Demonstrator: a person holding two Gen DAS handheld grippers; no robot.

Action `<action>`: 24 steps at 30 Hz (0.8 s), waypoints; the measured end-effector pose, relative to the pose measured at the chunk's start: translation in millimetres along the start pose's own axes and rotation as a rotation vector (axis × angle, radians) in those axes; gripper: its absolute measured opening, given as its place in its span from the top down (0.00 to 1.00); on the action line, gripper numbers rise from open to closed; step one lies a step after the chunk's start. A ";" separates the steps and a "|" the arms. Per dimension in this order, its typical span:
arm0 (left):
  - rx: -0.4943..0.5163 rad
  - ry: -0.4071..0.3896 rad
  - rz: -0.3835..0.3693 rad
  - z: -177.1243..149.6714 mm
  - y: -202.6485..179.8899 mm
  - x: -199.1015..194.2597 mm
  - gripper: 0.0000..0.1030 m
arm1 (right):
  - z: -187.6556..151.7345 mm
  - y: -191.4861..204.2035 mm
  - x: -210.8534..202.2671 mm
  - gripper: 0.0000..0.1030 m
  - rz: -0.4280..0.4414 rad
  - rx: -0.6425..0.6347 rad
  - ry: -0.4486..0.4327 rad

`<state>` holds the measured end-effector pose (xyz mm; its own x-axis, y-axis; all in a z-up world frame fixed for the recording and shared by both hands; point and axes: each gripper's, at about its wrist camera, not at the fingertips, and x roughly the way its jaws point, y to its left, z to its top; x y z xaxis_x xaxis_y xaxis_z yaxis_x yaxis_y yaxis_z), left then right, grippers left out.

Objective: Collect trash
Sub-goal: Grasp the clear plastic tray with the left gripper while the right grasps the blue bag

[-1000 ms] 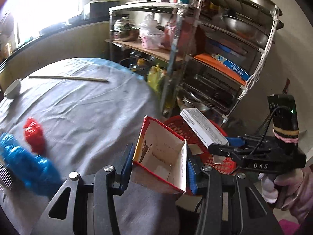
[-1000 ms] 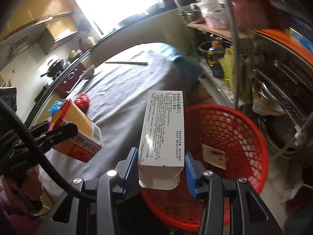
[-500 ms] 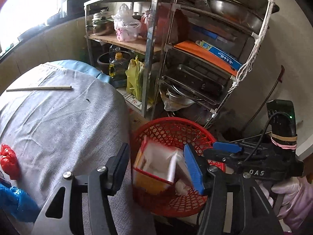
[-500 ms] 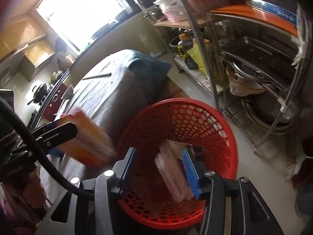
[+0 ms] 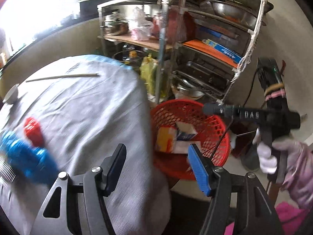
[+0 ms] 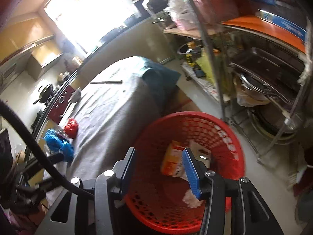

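Now both sets of tongs hang empty at the red basket (image 6: 195, 137); the left tongs (image 5: 158, 168) stand spread, their jaws having just been opening, with nothing between them; the right tongs (image 6: 160, 168) are parted a little and pinch nothing either; both cartons are down inside — the orange carton (image 6: 172, 162) low in the basket's middle and the white box (image 5: 185, 131) lying against it in the left view.

So what's left? Over at the lower left of the left view, on the grey-covered worktop (image 5: 88, 107), sit a crumpled blue bag (image 5: 25, 156) and, touching it just above, a red wrapper (image 5: 33, 131); farther up the frame a long thin stick (image 5: 62, 76) lies across the cloth, its long axis running left to right.

Judging the next reach: the remaining trash lies left of the left tongs, well apart from the basket, and that left hand looks the nearer; the right one, over the basket, sees the blue bag at its far left.
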<state>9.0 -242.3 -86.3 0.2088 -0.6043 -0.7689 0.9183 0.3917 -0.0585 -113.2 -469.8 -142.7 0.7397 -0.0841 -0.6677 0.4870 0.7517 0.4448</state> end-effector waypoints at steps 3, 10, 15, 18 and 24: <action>-0.043 -0.018 0.056 -13.4 18.0 -16.4 0.35 | 2.8 23.4 6.8 0.49 0.036 -0.042 0.015; -0.219 -0.066 0.226 -56.9 85.9 -64.5 0.33 | 4.9 91.9 30.8 0.49 0.118 -0.168 0.068; -0.342 -0.068 0.325 -90.7 132.8 -87.6 0.33 | 0.6 141.0 47.9 0.48 0.163 -0.262 0.104; -0.428 -0.082 0.363 -108.3 162.5 -102.5 0.33 | -5.5 175.5 58.9 0.48 0.190 -0.329 0.130; -0.595 -0.139 0.395 -113.8 216.1 -120.7 0.24 | -13.4 231.3 76.7 0.46 0.232 -0.443 0.160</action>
<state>143.9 -5.8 -78.6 0.5638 -0.4068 -0.7188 0.4355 0.8859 -0.1598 49.9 -293.6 -99.0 0.7077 0.1923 -0.6799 0.0501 0.9462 0.3198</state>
